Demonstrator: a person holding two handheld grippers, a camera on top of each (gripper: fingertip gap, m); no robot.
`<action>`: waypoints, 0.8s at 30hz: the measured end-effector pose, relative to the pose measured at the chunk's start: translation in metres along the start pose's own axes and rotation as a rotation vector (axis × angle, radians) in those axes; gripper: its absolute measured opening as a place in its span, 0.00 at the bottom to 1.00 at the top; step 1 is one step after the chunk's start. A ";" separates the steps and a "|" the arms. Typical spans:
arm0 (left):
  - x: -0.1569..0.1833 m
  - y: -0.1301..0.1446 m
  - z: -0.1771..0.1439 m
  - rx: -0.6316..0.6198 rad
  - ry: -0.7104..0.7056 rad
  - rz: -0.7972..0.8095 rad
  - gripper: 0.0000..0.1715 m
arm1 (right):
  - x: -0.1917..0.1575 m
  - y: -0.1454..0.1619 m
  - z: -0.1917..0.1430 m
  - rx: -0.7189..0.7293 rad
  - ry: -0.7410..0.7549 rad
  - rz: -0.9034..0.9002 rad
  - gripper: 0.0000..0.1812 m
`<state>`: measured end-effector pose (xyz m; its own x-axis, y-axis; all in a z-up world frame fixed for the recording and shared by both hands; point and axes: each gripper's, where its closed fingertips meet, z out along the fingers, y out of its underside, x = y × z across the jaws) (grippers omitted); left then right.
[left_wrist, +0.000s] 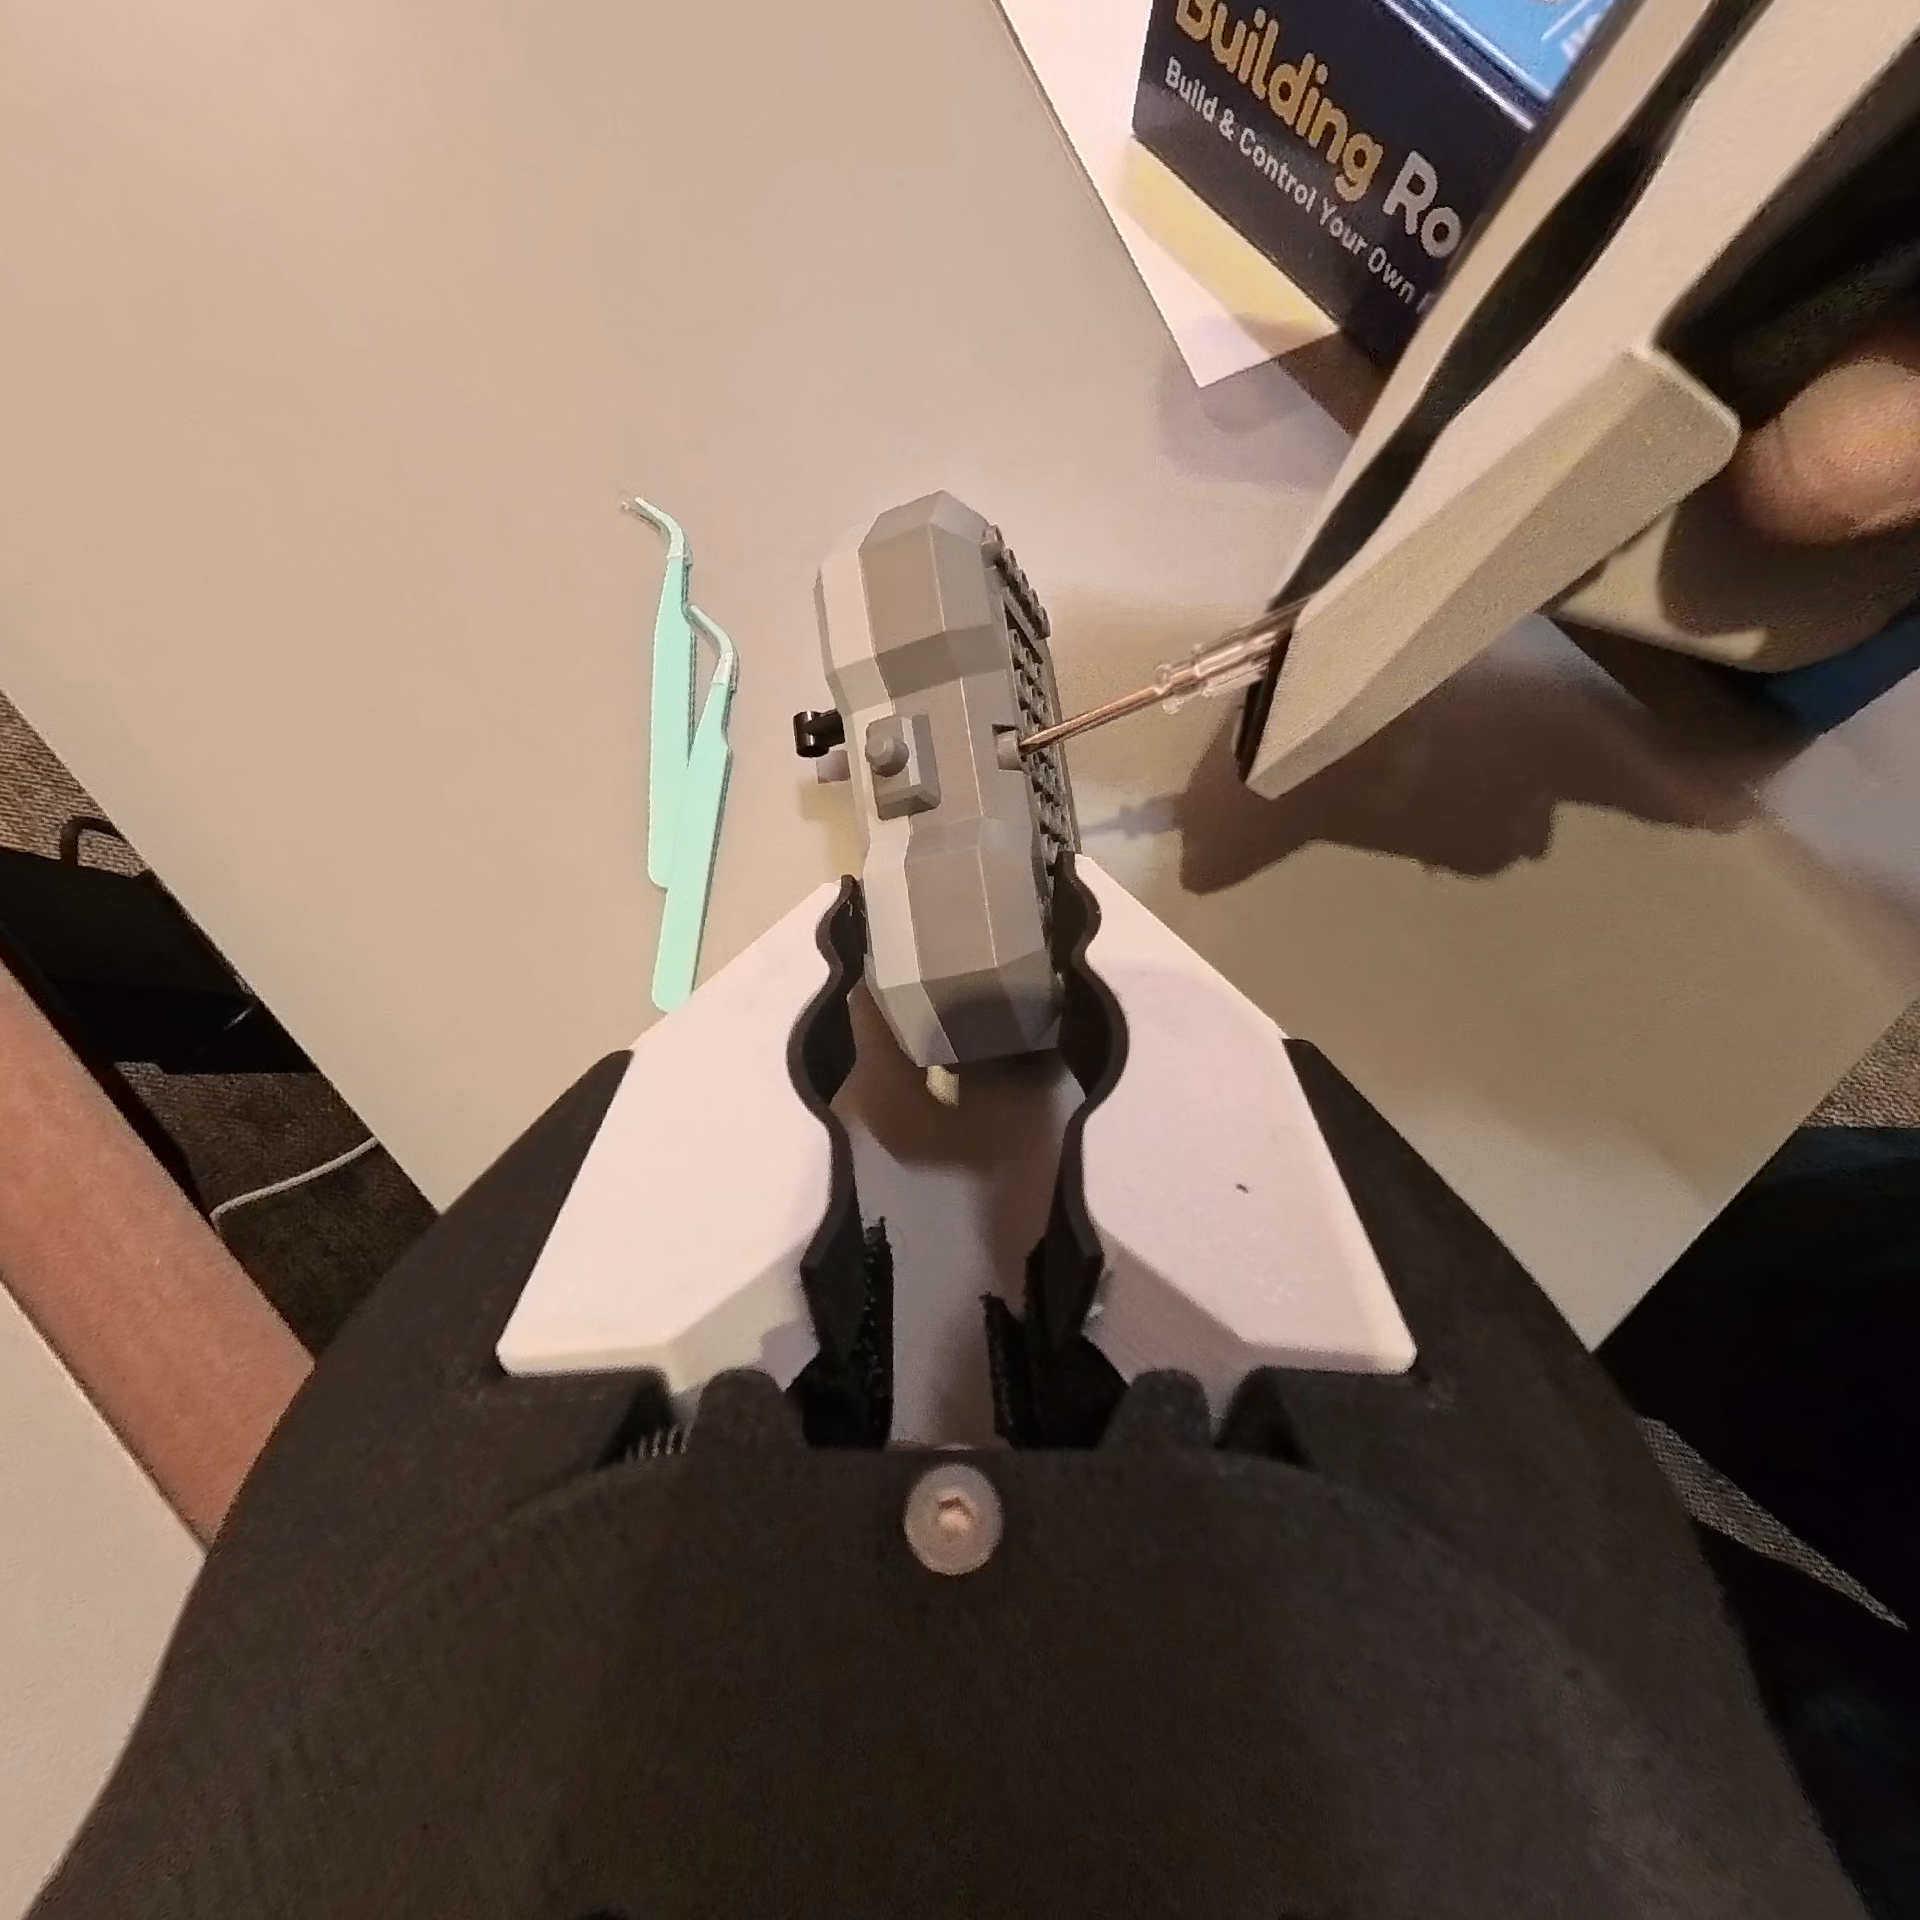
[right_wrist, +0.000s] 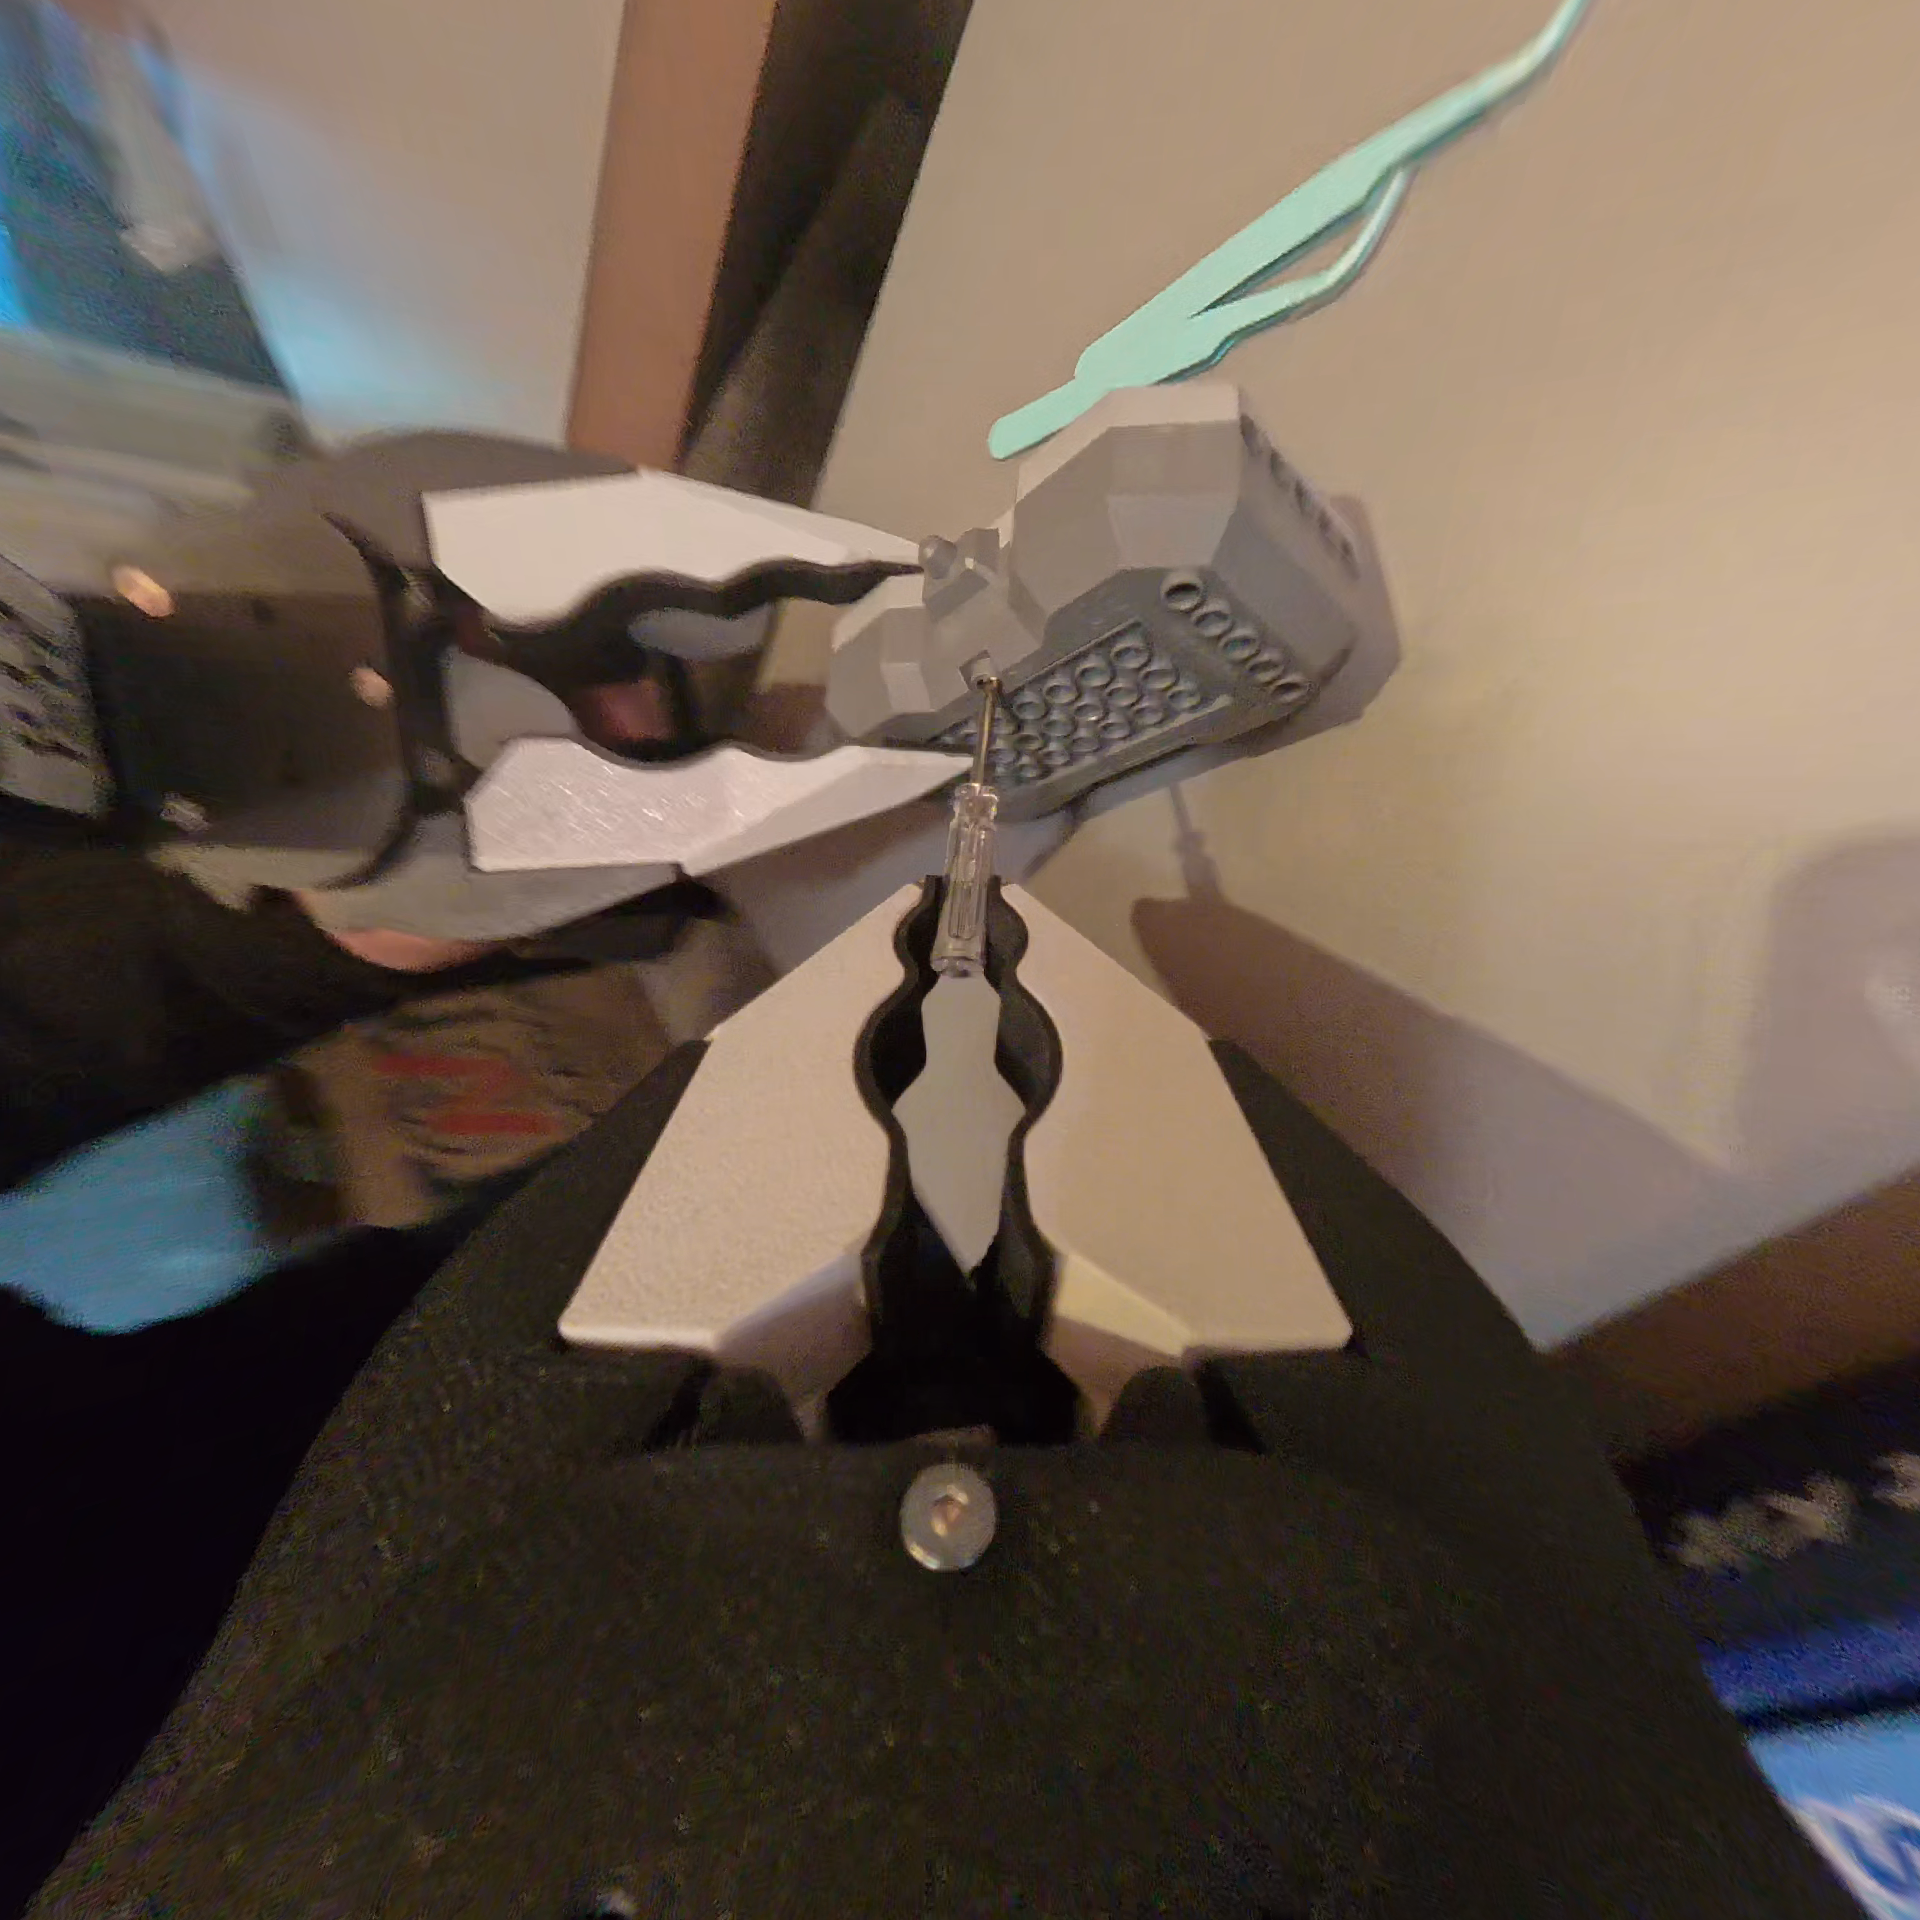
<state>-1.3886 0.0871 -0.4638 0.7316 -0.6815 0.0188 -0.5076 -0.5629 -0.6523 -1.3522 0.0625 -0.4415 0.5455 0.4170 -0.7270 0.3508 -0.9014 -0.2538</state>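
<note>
Left wrist view: the left gripper (left_wrist: 961, 904) has its jaws pinching the near end of a grey brick-built assembly (left_wrist: 935, 748), which stands out forward from the tips over the pale surface (left_wrist: 416, 364). Whether its far end rests on the surface cannot be told. The assembly has a smooth faceted grey body, a darker studded plate along its right side, a small square block with a stud on top, and a black pin (left_wrist: 816, 730) sticking out on its left. From the right, the right gripper (left_wrist: 1262, 727) comes in at a slant, with a small screwdriver (left_wrist: 1143, 691) with a clear handle in its tips. The thin metal shaft meets the assembly at a small peg beside the studded plate. Mint-green tweezers (left_wrist: 686, 748) lie on the surface just left of the assembly, apart from it. Farther back, a dark printed box (left_wrist: 1320, 177) sits on a white sheet (left_wrist: 1195, 291)

Right wrist view: the right gripper (right_wrist: 961, 904) has its jaws pressed together on the clear handle of the screwdriver (right_wrist: 966, 831), and the shaft points straight ahead. Its tip touches the grey assembly (right_wrist: 1122, 582) at the edge of the plate of round holes. The left gripper (right_wrist: 935, 665) enters from the left, somewhat blurred, its jaws clamping the assembly's end from above and below. The tweezers (right_wrist: 1247, 281) lie beyond, on the surface (right_wrist: 1558, 623)
</note>
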 end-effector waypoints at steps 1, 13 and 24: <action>-0.001 0.000 0.000 0.001 -0.001 -0.002 0.19 | -0.003 -0.001 0.001 0.017 -0.069 0.093 0.02; -0.003 0.001 0.000 0.005 0.003 -0.033 0.20 | -0.018 0.005 0.009 0.127 -0.397 0.530 0.02; -0.007 0.001 0.002 0.002 0.061 -0.290 0.20 | 0.015 0.023 -0.007 0.087 0.171 -0.015 0.02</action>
<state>-1.3933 0.0917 -0.4661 0.8173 -0.5192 0.2497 -0.2804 -0.7371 -0.6148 -1.3307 0.0490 -0.4543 0.6650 0.4374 -0.6053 0.2969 -0.8986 -0.3231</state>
